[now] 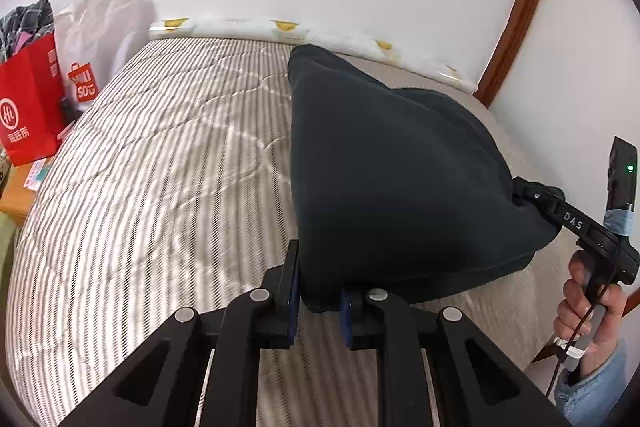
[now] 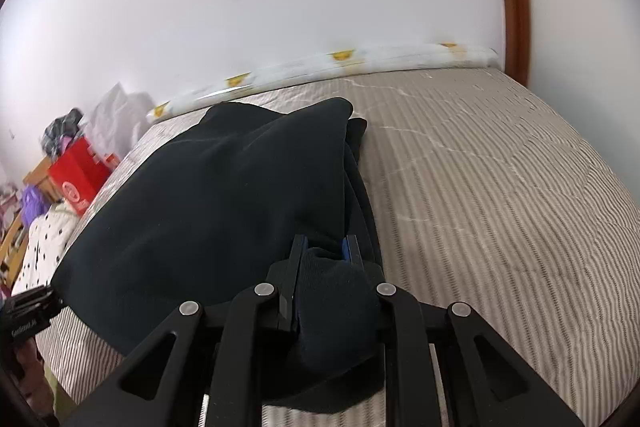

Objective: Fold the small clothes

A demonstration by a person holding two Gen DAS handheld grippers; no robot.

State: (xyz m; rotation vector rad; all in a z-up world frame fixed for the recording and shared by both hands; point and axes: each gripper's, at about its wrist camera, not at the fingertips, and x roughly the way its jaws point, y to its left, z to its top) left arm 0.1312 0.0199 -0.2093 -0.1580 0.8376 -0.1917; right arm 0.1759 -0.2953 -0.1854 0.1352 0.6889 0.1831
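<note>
A dark navy garment [image 1: 392, 167] hangs stretched above the striped mattress [image 1: 160, 167], its far end trailing toward the wall. My left gripper [image 1: 319, 297] is shut on its near left corner. My right gripper [image 1: 524, 195] shows at the right of the left wrist view, held by a hand, shut on the other corner. In the right wrist view the garment [image 2: 224, 195] spreads to the left and bunches between the jaws of my right gripper [image 2: 325, 251]. The left gripper's body [image 2: 28, 311] shows at the far left edge there; its fingertips are hidden.
A rolled white cloth with yellow prints [image 1: 280, 31] lies along the wall at the mattress's far edge. A red shopping bag [image 1: 28, 107] and a white bag [image 1: 96, 39] stand left of the bed. A brown wooden frame [image 1: 520, 7] rises at the right.
</note>
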